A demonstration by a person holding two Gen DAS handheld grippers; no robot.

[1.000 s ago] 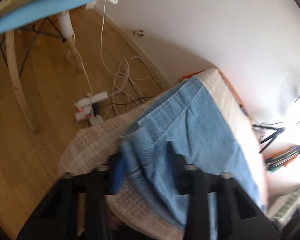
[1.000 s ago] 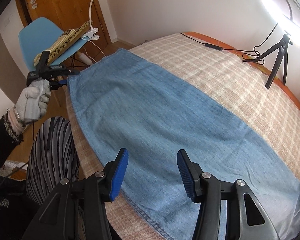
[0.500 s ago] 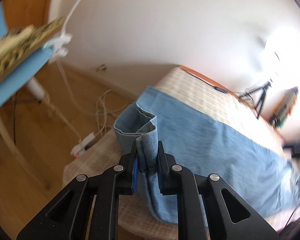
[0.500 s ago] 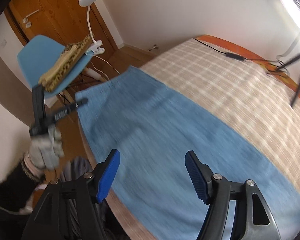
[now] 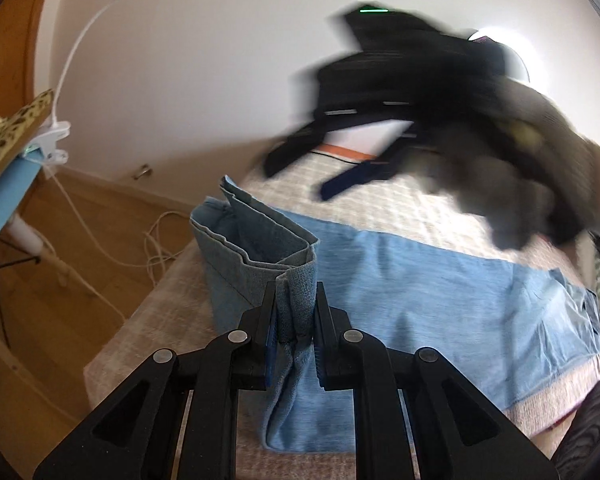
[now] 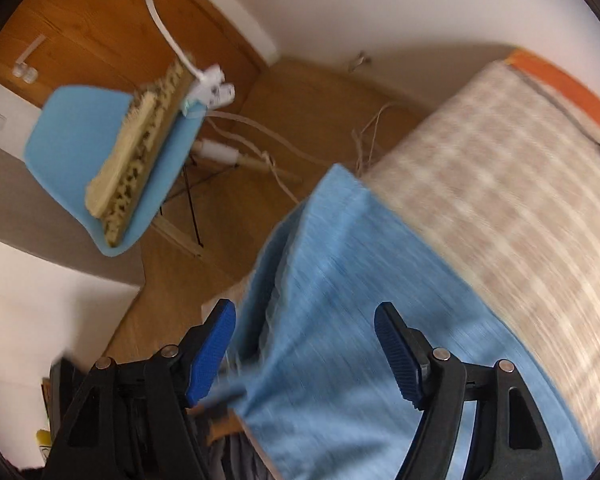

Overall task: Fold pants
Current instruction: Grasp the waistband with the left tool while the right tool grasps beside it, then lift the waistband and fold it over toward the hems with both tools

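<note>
Light blue denim pants point(image 5: 440, 280) lie lengthwise on a bed with a beige checked cover point(image 5: 380, 204). My left gripper point(image 5: 296, 312) is shut on the near corner of the leg hems and holds them lifted off the bed, so the cloth stands up in a fold. My right gripper point(image 6: 304, 344) is open and empty, above the hem end of the pants point(image 6: 340, 320). It shows blurred in the left wrist view point(image 5: 400, 140), above the bed beyond the pants.
A blue chair point(image 6: 72, 136) with a patterned cushion and a clip-on white lamp point(image 6: 212, 80) stands on the wooden floor left of the bed. White cables point(image 5: 156, 240) lie on the floor by the bed. A wooden door point(image 6: 80, 32) is behind the chair.
My left gripper shut on the hem corner and lifted it. My right gripper moved from the near edge of the pants toward the hem end, staying open.
</note>
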